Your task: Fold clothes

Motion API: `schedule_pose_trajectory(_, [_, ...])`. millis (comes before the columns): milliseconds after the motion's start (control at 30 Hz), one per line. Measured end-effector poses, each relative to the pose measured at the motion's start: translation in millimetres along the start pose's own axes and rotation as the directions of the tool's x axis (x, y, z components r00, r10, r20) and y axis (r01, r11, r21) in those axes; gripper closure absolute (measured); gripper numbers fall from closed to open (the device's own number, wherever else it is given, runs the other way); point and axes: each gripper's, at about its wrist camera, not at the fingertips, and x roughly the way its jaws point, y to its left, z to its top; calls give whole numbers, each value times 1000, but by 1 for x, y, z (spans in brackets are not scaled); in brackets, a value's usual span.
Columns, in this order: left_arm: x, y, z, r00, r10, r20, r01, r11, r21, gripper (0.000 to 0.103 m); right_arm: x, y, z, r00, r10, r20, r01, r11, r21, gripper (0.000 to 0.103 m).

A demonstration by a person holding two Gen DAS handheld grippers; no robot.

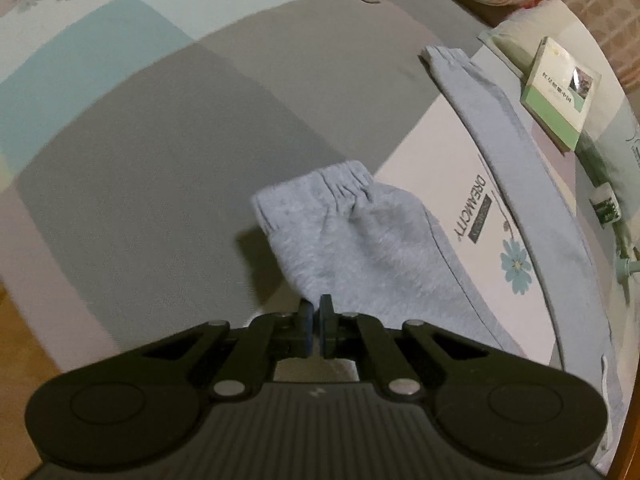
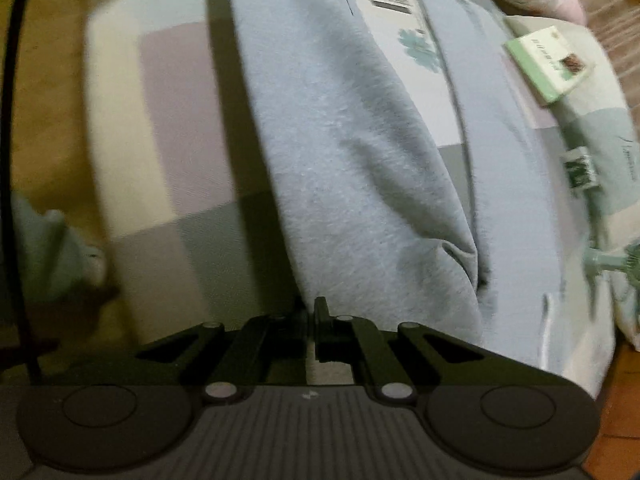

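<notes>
Both tongs are pinched on the grey sweatpants [image 1: 360, 240]: left gripper [image 1: 316, 312] by the cuffed leg, right gripper [image 2: 312, 312] lower down. Bedsheet [image 1: 160, 140] right of the left tongs reads "DREAMCITY" [image 1: 468, 208].

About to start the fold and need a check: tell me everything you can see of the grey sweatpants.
The grey sweatpants look like soft fleece, light grey. One leg ends in a gathered elastic cuff, raised off the patchwork bed cover; the other leg lies flat toward the book. Both hand-held grippers, left and right, are shut on the fabric's near edge. The waist is out of view.
</notes>
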Motion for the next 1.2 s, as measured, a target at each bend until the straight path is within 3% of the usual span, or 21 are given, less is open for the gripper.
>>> schedule_pose_trajectory(100, [-2,13,-4,999,47,-23,-47,999,1,102,-5,6,3,997,81,-5,-80,996,35,99])
schedule_pose_trajectory(233, [10,26,-12,995,83,-61,-84,996,-18,102,6,8,7,992,124,-30,-122,991,57,98])
schedule_pose_trajectory(400, [11,22,-16,990,132,-45,-130,991,31,102,12,-5,12,977,213,-29,-206,967,150,98])
schedule_pose_trajectory(533, [6,33,-8,990,131,-48,-131,991,-10,101,12,-2,19,970,243,-7,-240,960,143,97])
schedule_pose_trajectory(700, [5,39,-2,986,149,-77,-149,989,17,89,19,-10,17,959,284,-12,-277,942,189,86])
schedule_pose_trajectory(833, [-6,39,3,977,208,-54,-205,977,55,92,13,-21,9,953,303,8,-298,933,201,71])
schedule_pose_trajectory(1000, [-23,34,16,968,252,14,-251,957,147,90,5,-27,4,953,303,25,-302,932,201,62])
schedule_pose_trajectory(1200, [15,-15,41,980,179,87,-198,919,340,75,1,-37,0,958,284,31,-283,929,239,42])
